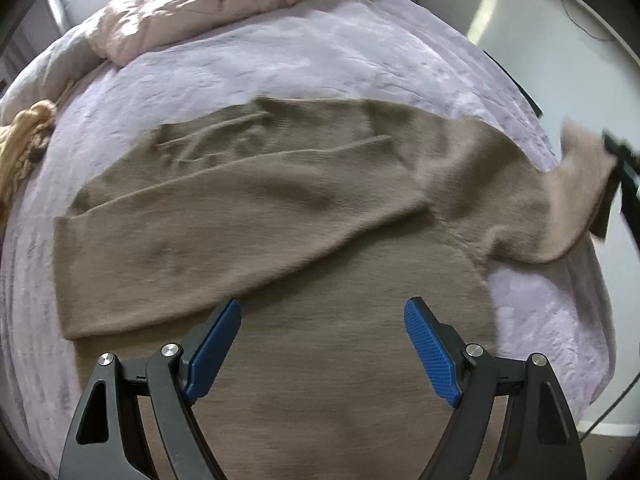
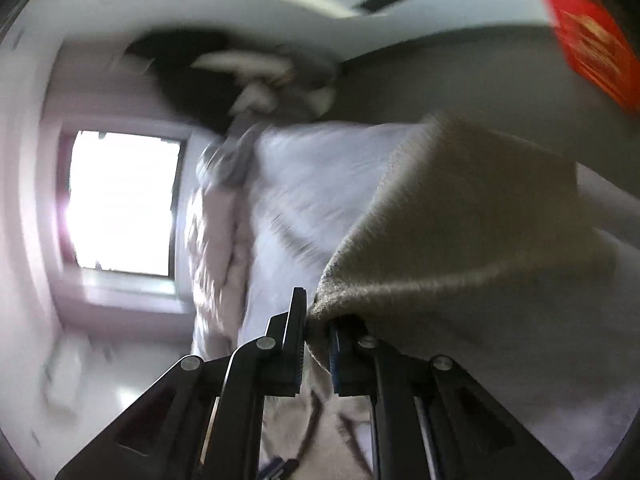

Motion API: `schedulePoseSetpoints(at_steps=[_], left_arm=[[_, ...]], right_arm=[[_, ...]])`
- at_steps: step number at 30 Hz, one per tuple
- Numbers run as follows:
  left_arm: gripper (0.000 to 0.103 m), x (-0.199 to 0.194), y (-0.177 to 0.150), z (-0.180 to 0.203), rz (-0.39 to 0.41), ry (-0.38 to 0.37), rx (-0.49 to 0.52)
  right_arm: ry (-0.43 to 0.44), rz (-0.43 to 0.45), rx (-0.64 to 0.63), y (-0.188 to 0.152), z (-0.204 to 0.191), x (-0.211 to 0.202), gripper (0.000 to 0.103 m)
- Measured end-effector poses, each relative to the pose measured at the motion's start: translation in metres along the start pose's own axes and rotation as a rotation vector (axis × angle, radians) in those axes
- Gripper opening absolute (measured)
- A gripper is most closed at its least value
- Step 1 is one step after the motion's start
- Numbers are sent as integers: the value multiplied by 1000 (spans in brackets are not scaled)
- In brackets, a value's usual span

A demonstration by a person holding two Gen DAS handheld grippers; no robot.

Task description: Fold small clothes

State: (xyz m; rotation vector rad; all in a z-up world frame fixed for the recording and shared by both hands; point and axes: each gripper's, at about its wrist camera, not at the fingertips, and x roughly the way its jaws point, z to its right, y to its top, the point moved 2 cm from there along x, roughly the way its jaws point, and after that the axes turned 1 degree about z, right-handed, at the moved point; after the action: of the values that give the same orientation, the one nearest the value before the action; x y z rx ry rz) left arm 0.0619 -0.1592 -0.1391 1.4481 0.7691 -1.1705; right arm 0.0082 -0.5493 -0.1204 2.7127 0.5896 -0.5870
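A tan knit sweater (image 1: 280, 240) lies spread on the lilac bed cover (image 1: 280, 64). One sleeve (image 1: 208, 236) is folded across its body. My left gripper (image 1: 322, 312) is open and empty, low over the sweater's lower body. The other sleeve (image 1: 576, 184) is lifted off the bed at the right, held by my right gripper (image 1: 618, 152) at the frame edge. In the right wrist view my right gripper (image 2: 318, 320) is shut on that sleeve's cuff (image 2: 460, 248), which drapes to the right. That view is tilted and blurred.
A folded pale pink quilt (image 1: 208, 4) lies at the head of the bed. A yellow-tan garment (image 1: 24, 140) sits at the bed's left edge. The bed's right edge drops to a pale floor (image 1: 560, 32). A bright window (image 2: 120, 200) and a red item (image 2: 592, 40) show in the right wrist view.
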Motion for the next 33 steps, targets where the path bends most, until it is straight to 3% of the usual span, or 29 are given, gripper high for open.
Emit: schedulePoseSetpoints(at_steps=[3, 7, 11, 16, 17, 18, 19, 20, 24, 25, 26, 27, 28, 30, 33], left_arm=[[85, -5, -4, -27, 11, 19, -54], [85, -5, -14, -62, 7, 55, -108], [85, -1, -28, -93, -5, 85, -159], [85, 3, -40, -118, -3, 92, -197], [85, 4, -41, -122, 1, 90, -203], [85, 4, -43, -127, 7, 88, -213], [85, 4, -43, -129, 9, 87, -217], [85, 4, -44, -133, 11, 84, -226], [85, 1, -52, -148, 17, 73, -254], [85, 0, -54, -151, 19, 73, -257], [85, -3, -57, -155, 22, 74, -263], [85, -5, -59, -159, 24, 72, -268], [85, -8, -63, -165, 29, 68, -277], [85, -14, -69, -174, 39, 60, -292], [85, -15, -78, -190, 39, 42, -306]], right_arm=[[25, -101, -204, -22, -66, 42, 11], [34, -291, -466, -90, -137, 113, 11], [-16, -466, -569, -162, -147, 178, 11], [-212, -620, -631, -222, -115, 242, 17], [-246, -639, -625, -228, -107, 244, 33], [-268, -649, -611, -229, -100, 247, 59], [-259, -644, -587, -229, -98, 246, 68], [-239, -630, -562, -230, -95, 236, 72], [-262, -492, -468, -208, -91, 211, 72], [-254, -462, -408, -198, -92, 213, 71], [-258, -444, -361, -191, -89, 215, 61], [-263, -430, -321, -184, -88, 217, 28], [-275, -428, -293, -177, -86, 223, 12], [-266, -430, -332, -177, -100, 232, 8], [-170, -476, -584, -211, -152, 247, 8]])
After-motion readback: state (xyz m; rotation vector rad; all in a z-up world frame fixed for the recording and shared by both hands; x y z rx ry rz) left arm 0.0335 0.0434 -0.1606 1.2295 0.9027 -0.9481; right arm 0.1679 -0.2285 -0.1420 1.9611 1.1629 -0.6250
